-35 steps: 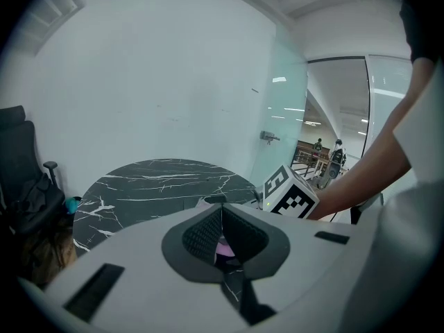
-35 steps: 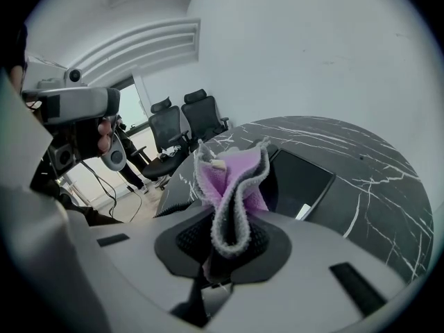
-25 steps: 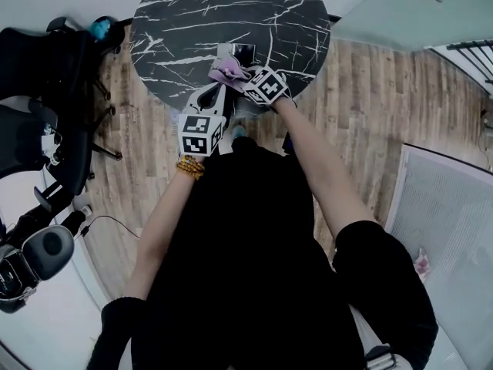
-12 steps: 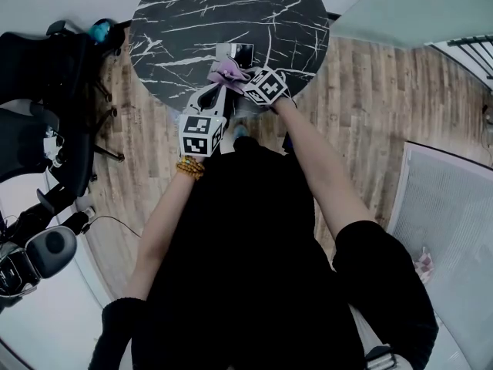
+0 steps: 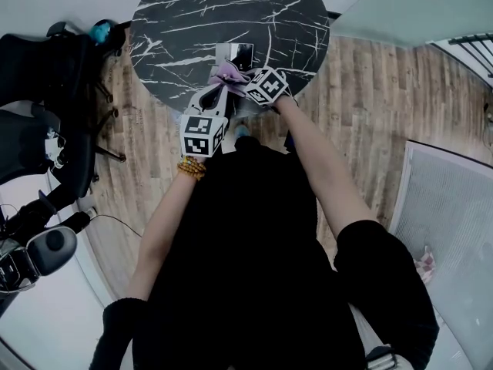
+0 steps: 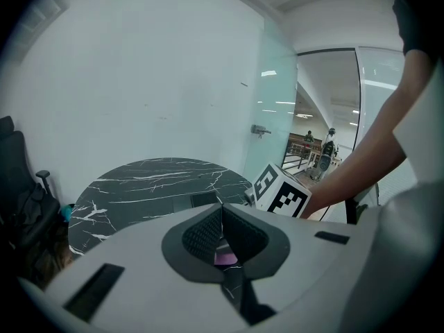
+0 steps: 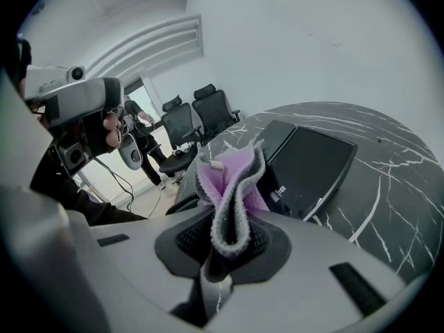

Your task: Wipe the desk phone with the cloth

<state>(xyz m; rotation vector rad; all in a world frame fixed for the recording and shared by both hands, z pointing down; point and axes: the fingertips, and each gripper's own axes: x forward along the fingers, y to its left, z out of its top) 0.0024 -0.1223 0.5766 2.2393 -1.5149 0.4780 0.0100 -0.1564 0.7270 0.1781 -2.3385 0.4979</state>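
Observation:
The desk phone (image 5: 236, 52) is a dark flat unit lying on the round black marble table (image 5: 177, 21), near its front edge. In the right gripper view the phone (image 7: 305, 164) lies just beyond the jaws. My right gripper (image 7: 229, 236) is shut on a purple and grey cloth (image 7: 232, 179), which sticks up bunched between the pads. From the head view the cloth (image 5: 226, 73) hangs at the phone's near end, with the right gripper (image 5: 248, 82) beside it. My left gripper (image 6: 221, 211) is shut, its tips (image 5: 212, 95) just short of the cloth, holding nothing that I can see.
Black office chairs (image 5: 46, 75) stand left of the table on the wood floor (image 5: 370, 106). A glass wall and door (image 6: 277, 116) rise behind the table. A white panel (image 5: 451, 230) lies at the right. In the right gripper view, more chairs (image 7: 201, 113) stand in the background.

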